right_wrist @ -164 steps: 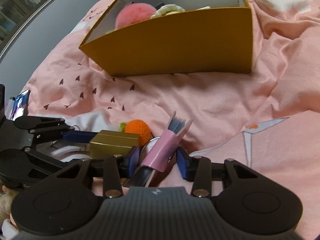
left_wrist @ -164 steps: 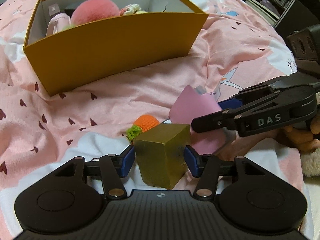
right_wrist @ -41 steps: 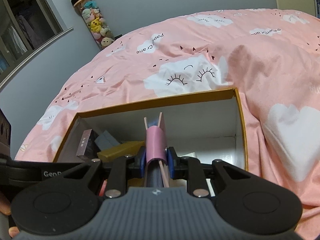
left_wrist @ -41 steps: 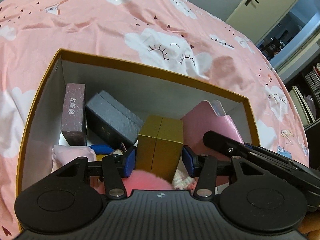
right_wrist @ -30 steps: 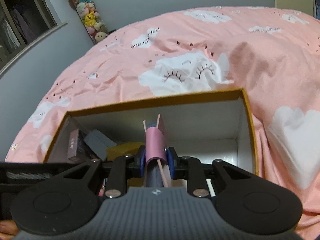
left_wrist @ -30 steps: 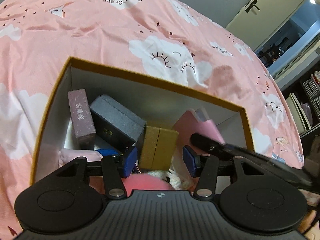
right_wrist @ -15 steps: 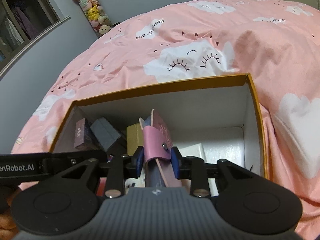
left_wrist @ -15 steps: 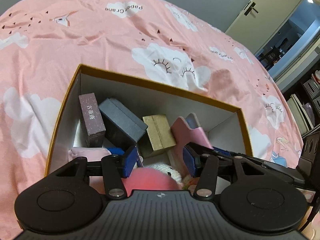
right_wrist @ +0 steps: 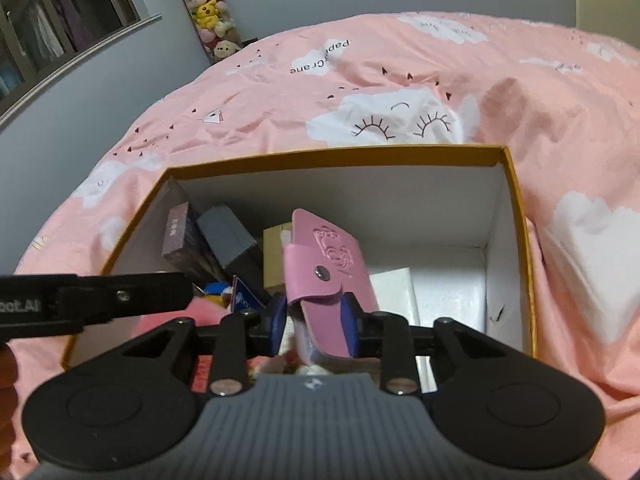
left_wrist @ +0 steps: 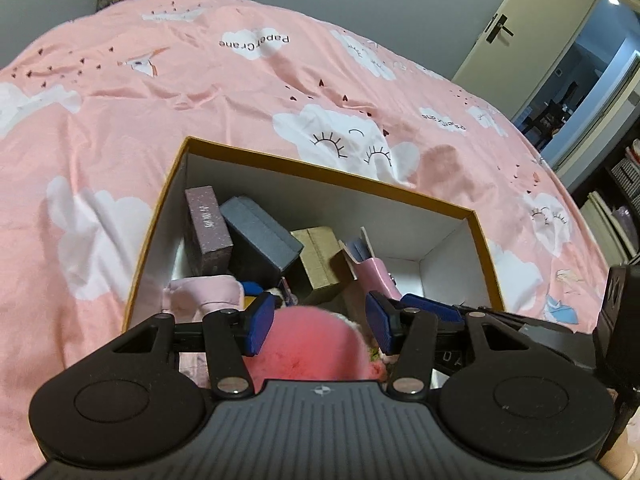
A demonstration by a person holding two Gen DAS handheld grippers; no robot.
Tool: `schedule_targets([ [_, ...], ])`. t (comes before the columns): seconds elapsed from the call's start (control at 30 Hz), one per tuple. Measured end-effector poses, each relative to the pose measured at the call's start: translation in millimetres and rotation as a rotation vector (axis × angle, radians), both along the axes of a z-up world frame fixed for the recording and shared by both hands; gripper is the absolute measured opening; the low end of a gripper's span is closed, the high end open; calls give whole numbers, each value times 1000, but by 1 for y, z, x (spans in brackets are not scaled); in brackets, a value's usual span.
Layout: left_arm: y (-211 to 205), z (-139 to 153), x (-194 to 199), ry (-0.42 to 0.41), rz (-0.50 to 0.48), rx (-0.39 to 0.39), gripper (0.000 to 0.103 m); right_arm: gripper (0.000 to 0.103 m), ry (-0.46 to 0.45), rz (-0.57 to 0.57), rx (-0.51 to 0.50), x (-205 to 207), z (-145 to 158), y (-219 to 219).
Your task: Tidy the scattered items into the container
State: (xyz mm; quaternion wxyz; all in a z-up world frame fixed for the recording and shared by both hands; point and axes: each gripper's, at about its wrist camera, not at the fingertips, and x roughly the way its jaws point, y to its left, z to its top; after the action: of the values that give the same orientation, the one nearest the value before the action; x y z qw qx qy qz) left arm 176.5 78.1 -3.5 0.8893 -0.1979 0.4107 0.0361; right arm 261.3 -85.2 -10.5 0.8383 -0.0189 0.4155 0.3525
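**Both grippers over the box**

Left wrist: the left gripper (left_wrist: 320, 322) hangs released and empty over the orange box (left_wrist: 320, 168). The gold box (left_wrist: 320, 258) lies just beyond its tips, the pink pompom (left_wrist: 310, 344) beneath.

Right wrist: the right gripper (right_wrist: 314, 322) has the pink card wallet (right_wrist: 328, 268) tilted between loosened pads; whether they grip, can't tell.

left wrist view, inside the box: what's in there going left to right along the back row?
Maroon box → dark grey box → gold box → pink card holder → bare white corner of the yellow box.
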Motion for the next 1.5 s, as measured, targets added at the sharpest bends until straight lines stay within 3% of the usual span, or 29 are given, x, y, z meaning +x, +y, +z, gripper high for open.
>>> schedule_targets([
  [0.27,-8,5,-8,-7,-21,67,58,34,-20,6,0,-5,6,-3],
  [0.6,-18,23,-27,-38,-50,137,58,38,-111,4,-7,-32,28,-14],
  [0.83,-37,53,-54,-119,-131,201,60,47,-177,7,65,-60,56,-37],
  [1.03,-43,62,-85,-139,-176,200,61,53,-194,-5,145,-90,71,-65],
  [1.23,-45,48,-119,-104,-208,192,62,58,-169,-5,158,-125,61,-91],
  [1.5,-49,-8,-141,65,-264,142,63,58,-10,6,46,-155,9,-103],
])
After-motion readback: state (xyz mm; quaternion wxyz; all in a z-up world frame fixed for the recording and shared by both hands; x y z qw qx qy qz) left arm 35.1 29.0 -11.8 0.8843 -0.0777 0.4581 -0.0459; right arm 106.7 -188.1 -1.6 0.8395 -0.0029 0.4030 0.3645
